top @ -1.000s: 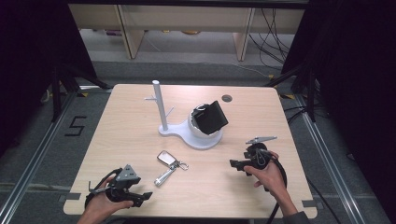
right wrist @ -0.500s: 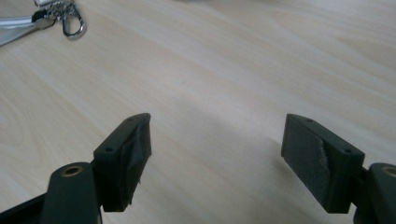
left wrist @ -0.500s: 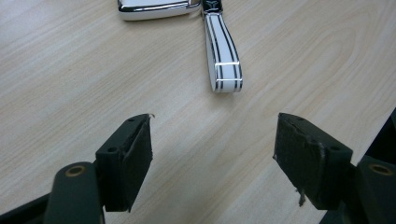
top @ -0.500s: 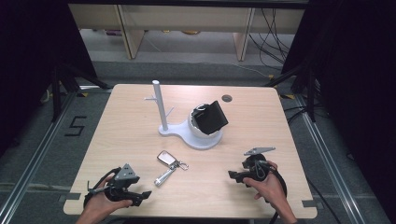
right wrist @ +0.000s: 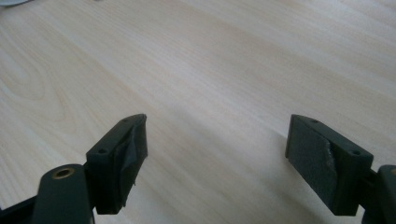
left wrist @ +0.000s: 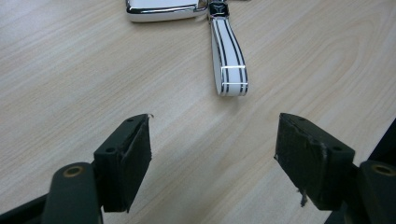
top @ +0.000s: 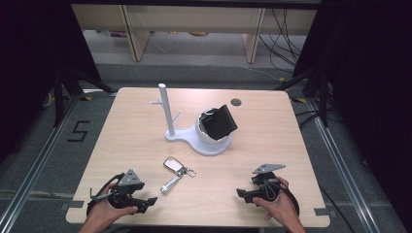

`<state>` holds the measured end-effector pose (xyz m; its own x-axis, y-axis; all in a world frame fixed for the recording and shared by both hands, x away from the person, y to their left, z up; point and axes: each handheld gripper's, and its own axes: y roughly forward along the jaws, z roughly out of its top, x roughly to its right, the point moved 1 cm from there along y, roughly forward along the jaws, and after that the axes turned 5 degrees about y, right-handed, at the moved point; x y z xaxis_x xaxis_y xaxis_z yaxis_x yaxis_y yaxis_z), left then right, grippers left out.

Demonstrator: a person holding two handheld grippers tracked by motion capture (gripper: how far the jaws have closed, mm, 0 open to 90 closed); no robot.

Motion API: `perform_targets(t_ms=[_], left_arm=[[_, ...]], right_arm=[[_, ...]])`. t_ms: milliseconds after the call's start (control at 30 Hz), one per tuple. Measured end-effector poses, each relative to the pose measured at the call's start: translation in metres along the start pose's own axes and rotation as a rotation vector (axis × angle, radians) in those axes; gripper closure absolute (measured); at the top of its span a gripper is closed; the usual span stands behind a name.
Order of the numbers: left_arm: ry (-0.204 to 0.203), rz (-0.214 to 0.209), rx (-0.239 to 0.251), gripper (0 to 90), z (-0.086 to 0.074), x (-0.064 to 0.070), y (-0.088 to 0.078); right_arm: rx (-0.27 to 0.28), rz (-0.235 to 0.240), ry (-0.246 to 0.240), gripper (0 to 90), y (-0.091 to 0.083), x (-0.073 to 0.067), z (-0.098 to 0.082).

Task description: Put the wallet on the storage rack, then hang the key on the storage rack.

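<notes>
Both tongs gape empty; key fob [top: 171,164] and strap [top: 171,184] lie diagonally toward left tongs [top: 145,204]

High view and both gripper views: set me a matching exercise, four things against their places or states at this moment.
Things:
1. key fob
2. black pouch
3. left gripper
4. right gripper

Places or states:
A. propped in the bowl of the white stand
B. open, over bare table, at the near right edge
C. lying flat on the wood between the stand and the near edge
D. open, aimed at the striped strap

Pairs: 1-C, 2-A, 3-D, 4-B
</notes>
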<state>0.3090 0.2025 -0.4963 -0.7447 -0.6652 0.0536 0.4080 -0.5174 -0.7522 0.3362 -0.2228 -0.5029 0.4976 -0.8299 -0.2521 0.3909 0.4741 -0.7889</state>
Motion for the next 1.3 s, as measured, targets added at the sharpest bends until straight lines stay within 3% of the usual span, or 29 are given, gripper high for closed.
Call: perform_targets(t_ms=[100,167,300,333,367,433,500,533,600,667,700,733,767,867,900,967,1033,1067,1167,1300], left_arm=[[0.012,0.006,0.003,26.2,0.0,0.0,0.001],[0.015,0.001,0.002,26.2,0.0,0.0,0.001],[0.023,0.009,0.002,26.2,0.0,-0.001,0.002],[0.024,0.01,0.005,26.2,0.0,-0.001,0.002],[0.026,0.013,-0.002,26.2,0.001,-0.001,0.001],[0.015,0.007,0.01,26.2,0.002,0.0,0.001],[0.029,0.005,0.008,26.2,0.005,-0.001,0.001],[0.02,0.005,0.01,26.2,0.006,0.0,0.002],[0.045,0.008,0.01,26.2,0.01,-0.001,0.003],[0.034,0.012,0.016,26.2,0.014,-0.001,0.004],[0.037,0.014,0.018,26.2,0.017,-0.001,0.005],[0.048,0.013,0.022,26.2,0.021,-0.001,0.006],[0.056,0.011,0.025,26.2,0.023,-0.002,0.007],[0.082,0.002,0.037,26.5,0.034,-0.002,0.012],[0.106,-0.001,0.032,26.5,0.04,-0.003,0.016],[0.129,-0.001,0.03,26.6,0.048,-0.003,0.021],[0.178,-0.003,0.018,27.8,0.059,-0.002,0.028],[0.197,-0.014,0.01,28.4,0.064,-0.001,0.03],[0.28,-0.037,-0.016,29.7,0.08,0.002,0.038],[0.347,-0.062,-0.06,30.8,0.097,0.005,0.049]], right_arm=[[0.012,0.0,-0.051,22.0,0.0,0.003,-0.003],[0.013,-0.002,-0.029,22.5,-0.002,0.003,-0.006],[0.019,-0.007,-0.042,22.7,-0.006,0.006,-0.008],[0.043,-0.006,-0.05,22.7,-0.005,0.007,-0.01],[0.047,-0.001,-0.018,22.7,-0.007,0.006,-0.012],[0.045,-0.002,-0.021,22.7,-0.008,0.006,-0.012],[0.05,0.006,-0.007,22.7,-0.009,0.006,-0.015],[0.032,-0.007,-0.038,22.7,-0.012,0.009,-0.016],[0.043,0.005,-0.026,22.7,-0.012,0.009,-0.017],[0.033,-0.002,-0.038,22.8,-0.015,0.011,-0.018],[0.059,0.0,-0.035,22.8,-0.013,0.011,-0.019],[0.034,-0.002,-0.037,22.8,-0.016,0.012,-0.02],[0.062,0.007,-0.023,22.8,-0.014,0.012,-0.021],[0.056,0.003,-0.025,23.0,-0.015,0.014,-0.022],[0.022,-0.003,0.023,23.1,-0.017,0.01,-0.023],[0.021,-0.003,0.022,23.1,-0.017,0.01,-0.023],[0.017,0.005,0.04,23.3,-0.017,0.007,-0.023],[-0.001,0.005,0.022,23.3,-0.018,0.008,-0.023],[0.015,0.003,0.017,23.4,-0.017,0.009,-0.023],[0.008,0.007,0.017,23.6,-0.016,0.01,-0.023]])
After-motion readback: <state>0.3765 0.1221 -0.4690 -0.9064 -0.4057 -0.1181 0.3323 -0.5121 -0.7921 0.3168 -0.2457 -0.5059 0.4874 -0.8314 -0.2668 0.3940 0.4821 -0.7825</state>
